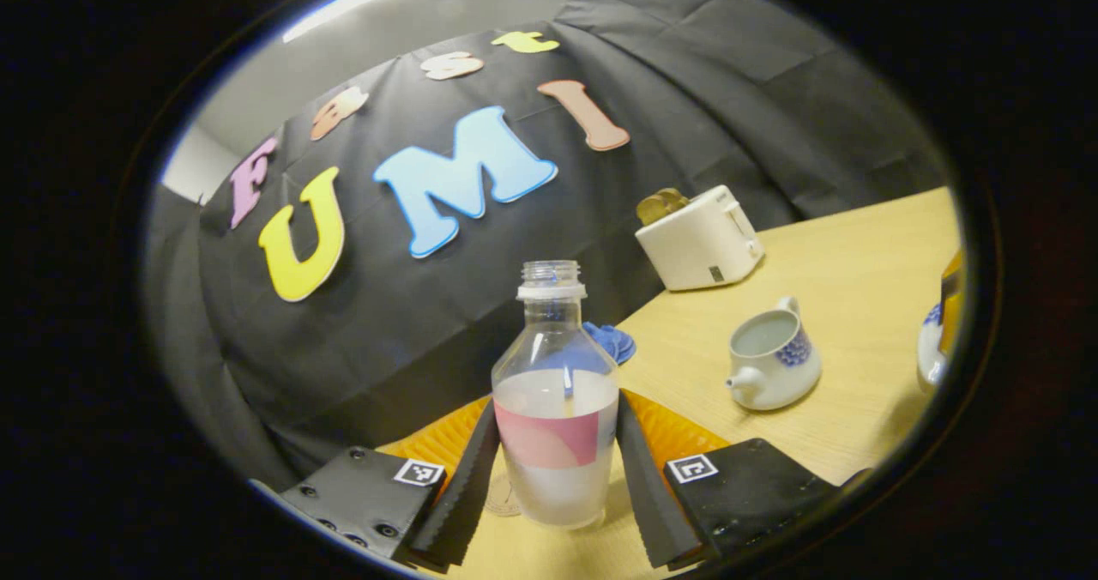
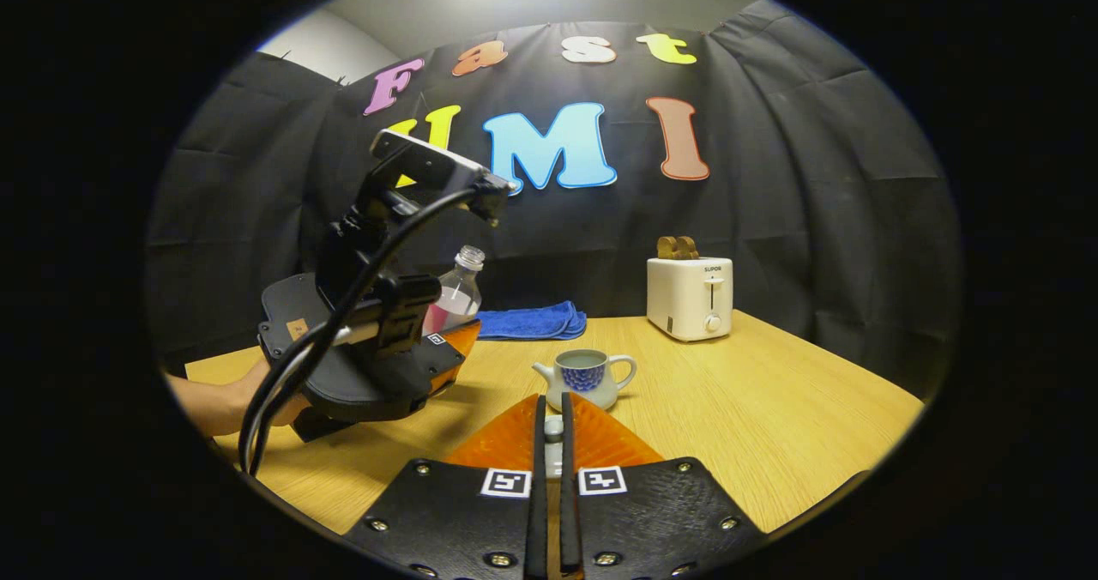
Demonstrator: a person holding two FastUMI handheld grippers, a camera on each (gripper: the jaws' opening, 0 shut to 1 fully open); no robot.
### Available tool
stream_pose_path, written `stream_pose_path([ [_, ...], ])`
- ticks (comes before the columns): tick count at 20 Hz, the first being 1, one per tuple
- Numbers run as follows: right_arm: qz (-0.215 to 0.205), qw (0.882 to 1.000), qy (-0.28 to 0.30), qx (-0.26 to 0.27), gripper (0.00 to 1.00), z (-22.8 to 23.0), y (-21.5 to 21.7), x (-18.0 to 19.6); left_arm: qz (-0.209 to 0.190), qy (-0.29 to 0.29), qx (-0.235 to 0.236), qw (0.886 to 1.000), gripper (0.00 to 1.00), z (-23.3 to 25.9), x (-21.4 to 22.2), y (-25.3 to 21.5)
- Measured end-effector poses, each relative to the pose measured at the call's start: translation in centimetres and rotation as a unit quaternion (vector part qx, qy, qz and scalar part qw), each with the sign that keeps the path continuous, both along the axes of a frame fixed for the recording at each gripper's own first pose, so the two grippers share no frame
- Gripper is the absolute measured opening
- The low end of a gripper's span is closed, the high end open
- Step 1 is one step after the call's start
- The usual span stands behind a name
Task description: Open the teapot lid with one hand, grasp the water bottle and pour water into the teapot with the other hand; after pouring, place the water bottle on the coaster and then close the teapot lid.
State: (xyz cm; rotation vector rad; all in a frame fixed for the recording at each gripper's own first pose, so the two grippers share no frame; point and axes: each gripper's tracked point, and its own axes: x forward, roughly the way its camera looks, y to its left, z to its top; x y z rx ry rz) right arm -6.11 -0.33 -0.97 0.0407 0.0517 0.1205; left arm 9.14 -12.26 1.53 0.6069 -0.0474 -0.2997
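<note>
— Left tool is bracketing the water bottle, fingers spread beside its upright body, the bottle seemingly resting on the coaster.

— And the right tool?

— Pinching the small teapot lid closed-tight, holding it just short of the open teapot straight ahead on the tabletop.

What we cannot make out

In the right gripper view the left gripper hides the water bottle's lower half; we cannot identify the small object between our fingers.
</note>
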Motion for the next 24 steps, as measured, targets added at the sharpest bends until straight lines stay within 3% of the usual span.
stream_pose_path([
  [4, -0.009, 1.000, 0.008, 0.001, 0.06, -0.3, -0.9, -0.7, -0.011, 0.004, 0.069, 0.998, 0.84, -1.2, 0.5, -1.3],
  [8, -0.006, 1.000, 0.014, 0.000, 0.06, -0.5, -0.8, -1.0, -0.030, 0.005, 0.164, 0.986, 0.85, -2.0, 1.2, -2.6],
  [12, -0.009, 1.000, 0.026, -0.003, 0.06, -0.8, -1.1, -1.3, -0.044, 0.003, 0.215, 0.976, 0.85, -2.2, 1.2, -3.1],
  [18, -0.015, 0.999, 0.042, -0.009, 0.06, -1.4, -1.6, -1.7, -0.063, -0.016, 0.304, 0.950, 0.85, -2.8, 0.7, -4.3],
  [24, -0.018, 0.998, 0.054, -0.008, 0.06, -1.6, -1.9, -2.2, -0.070, -0.017, 0.356, 0.932, 0.85, -2.8, 0.7, -4.5],
])
